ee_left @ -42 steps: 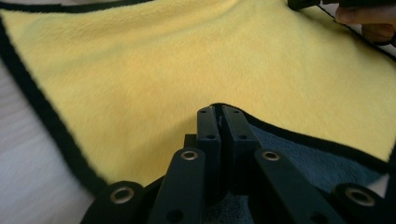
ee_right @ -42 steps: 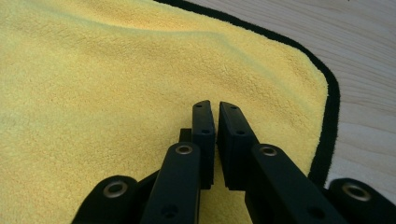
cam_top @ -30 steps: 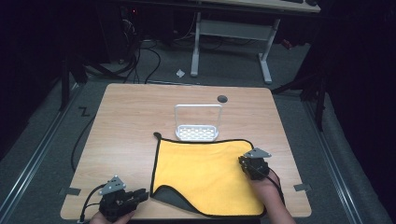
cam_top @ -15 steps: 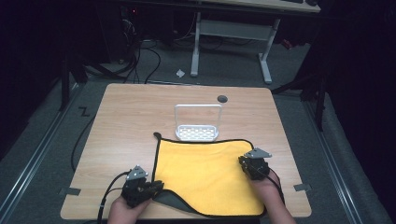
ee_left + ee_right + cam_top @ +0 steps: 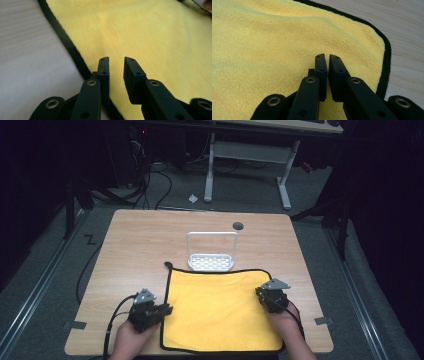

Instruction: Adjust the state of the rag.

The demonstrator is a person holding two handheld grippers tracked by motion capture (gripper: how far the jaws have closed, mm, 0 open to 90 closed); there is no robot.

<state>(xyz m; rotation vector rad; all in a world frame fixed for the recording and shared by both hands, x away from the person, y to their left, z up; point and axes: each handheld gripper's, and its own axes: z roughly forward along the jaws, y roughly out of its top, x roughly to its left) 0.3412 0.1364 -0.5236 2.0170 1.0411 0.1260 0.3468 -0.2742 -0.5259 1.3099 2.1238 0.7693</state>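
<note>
A yellow cloth with a black border lies flat on the near half of the wooden table. My left gripper sits low at the cloth's left edge. In the left gripper view its jaws hang just inside the black border over the yellow cloth. They have just been opening, and nothing is between them. My right gripper rests on the cloth near its right edge. In the right gripper view it is shut, with the cloth beneath it and no fold between the pads.
A small white wire rack stands just behind the cloth's far edge. A dark round hole sits in the tabletop behind it. Bare wood lies to the left and at the back. Desk legs and cables stand on the floor beyond.
My left gripper has moved right from the table's front left corner to the cloth's left edge. The cloth's turned-over front left corner now lies flat. The right gripper has not moved.
</note>
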